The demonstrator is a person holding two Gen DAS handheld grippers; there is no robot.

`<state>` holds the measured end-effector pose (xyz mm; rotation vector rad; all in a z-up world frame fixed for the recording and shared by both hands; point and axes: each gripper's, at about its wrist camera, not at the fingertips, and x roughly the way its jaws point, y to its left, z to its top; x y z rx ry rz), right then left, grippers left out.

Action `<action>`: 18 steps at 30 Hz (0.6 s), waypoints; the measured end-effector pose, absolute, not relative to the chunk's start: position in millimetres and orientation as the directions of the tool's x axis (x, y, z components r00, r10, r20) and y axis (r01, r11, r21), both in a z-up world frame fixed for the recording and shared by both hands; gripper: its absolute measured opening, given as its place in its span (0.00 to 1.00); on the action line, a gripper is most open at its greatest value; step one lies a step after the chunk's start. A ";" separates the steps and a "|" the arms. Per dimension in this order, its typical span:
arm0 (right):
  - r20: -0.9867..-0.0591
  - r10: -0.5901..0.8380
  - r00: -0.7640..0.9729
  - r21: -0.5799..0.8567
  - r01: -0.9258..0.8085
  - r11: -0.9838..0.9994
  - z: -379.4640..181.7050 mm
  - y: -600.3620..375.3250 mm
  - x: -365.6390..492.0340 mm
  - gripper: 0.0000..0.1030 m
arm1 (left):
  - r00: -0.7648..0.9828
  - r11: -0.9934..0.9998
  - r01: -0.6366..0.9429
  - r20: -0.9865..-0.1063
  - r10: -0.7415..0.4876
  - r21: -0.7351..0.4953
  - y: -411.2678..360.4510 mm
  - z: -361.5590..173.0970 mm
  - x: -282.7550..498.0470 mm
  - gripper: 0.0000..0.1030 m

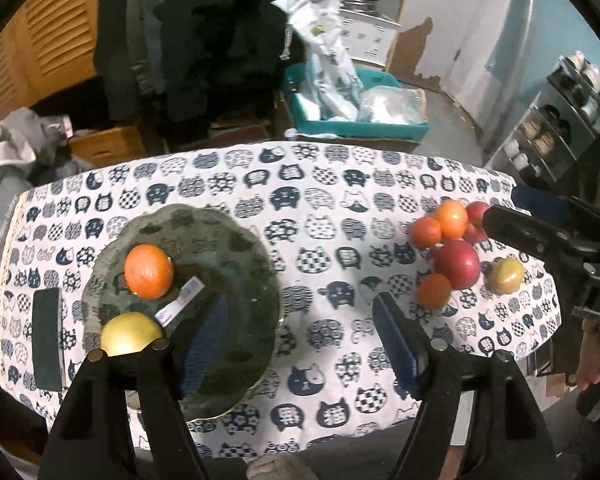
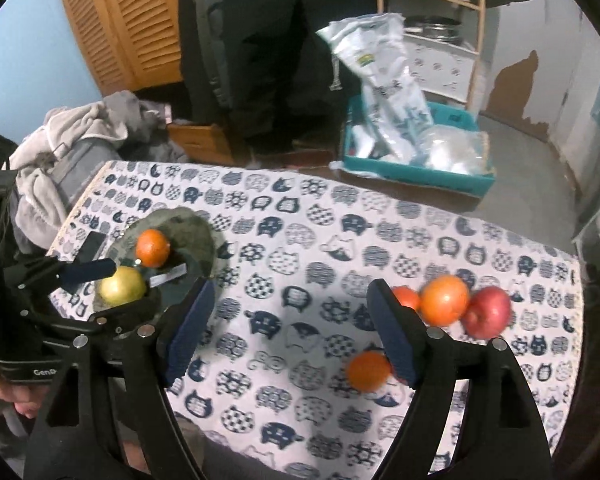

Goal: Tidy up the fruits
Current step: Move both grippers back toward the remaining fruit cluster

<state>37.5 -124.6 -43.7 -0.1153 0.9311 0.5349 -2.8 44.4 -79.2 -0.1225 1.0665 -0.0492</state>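
Hovering over the glass plate (image 1: 228,232), your left gripper (image 1: 300,332) is spread empty; your right gripper (image 2: 290,328) likewise, near loose fruits (image 2: 444,300).

I see matt cat-print cloth (image 1: 332,216) on tabletop, glossy glass plate (image 1: 236,248), smooth shiny red apple (image 1: 458,264), ribbed blue gripper pads (image 1: 394,340).

behind my table, draped in a cat-print cloth (image 1: 332,208), i see a louvred wooden door (image 2: 120,20) against a pale blue wall (image 2: 32,52). a teal crate (image 2: 416,168) of plastic bags sits on the grey floor (image 2: 528,176). a wooden shelf unit (image 2: 440,28) stands by a wall with peeling paint (image 2: 516,88).
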 end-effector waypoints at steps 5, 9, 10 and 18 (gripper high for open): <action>-0.773 0.380 0.507 0.125 -0.466 0.876 -35.5 -147.3 34.2 0.78 | 0.496 0.991 0.008 -0.860 -0.119 -0.133 24.0 -70.9 -0.5 0.78; -0.764 0.369 0.530 0.118 -0.447 0.887 -30.3 -167.6 31.3 0.80 | 0.506 0.991 0.031 -0.853 -0.128 -0.130 8.0 -65.3 2.2 0.78; -0.762 0.366 0.534 0.117 -0.442 0.889 -29.3 -172.7 30.5 0.80 | 0.506 0.990 0.036 -0.852 -0.133 -0.133 3.8 -64.1 3.6 0.78; -0.744 0.342 0.574 0.111 -0.400 0.910 -23.1 -211.8 27.0 0.82 | 0.512 0.987 0.083 -0.844 -0.158 -0.135 -28.2 -55.1 13.2 0.82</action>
